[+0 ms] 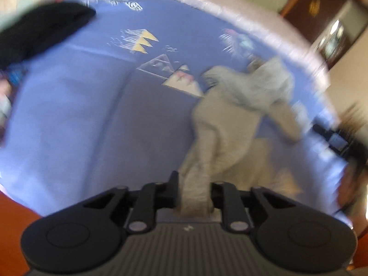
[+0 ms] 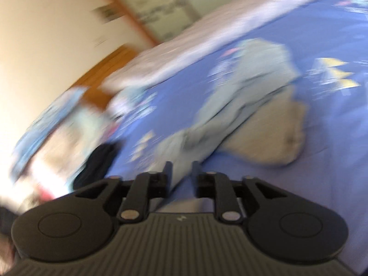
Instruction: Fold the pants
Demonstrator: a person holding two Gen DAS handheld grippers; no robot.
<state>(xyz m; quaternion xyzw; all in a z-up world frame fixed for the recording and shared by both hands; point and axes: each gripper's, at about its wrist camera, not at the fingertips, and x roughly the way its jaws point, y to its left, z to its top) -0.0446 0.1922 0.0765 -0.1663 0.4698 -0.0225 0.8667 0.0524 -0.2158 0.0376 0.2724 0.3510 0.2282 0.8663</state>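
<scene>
A: Where are the pants (image 1: pixel 232 124)?

B: Crumpled on the blue sheet (image 1: pixel 76 119), right of the middle in the left wrist view. One leg runs down to the left gripper (image 1: pixel 194 191), and the cloth sits between its fingers, which are closed onto it.

A: And the right gripper (image 2: pixel 181 174)?

B: Its fingers stand a narrow gap apart, with grey-green cloth of the pants (image 2: pixel 241 96) reaching into that gap. The picture is too blurred to tell whether they pinch it.

A: What is around the pants?

B: The sheet (image 2: pixel 299 184) has printed triangles (image 1: pixel 142 40) beyond the pants. A pale quilted edge (image 1: pixel 241 20) borders the sheet on the far side. A black garment (image 1: pixel 39 30) lies at the upper left of the left view, well apart from the pants. In the right view another dark thing (image 2: pixel 99 161) sits left of the gripper, near some blurred light cloth (image 2: pixel 69 119).
</scene>
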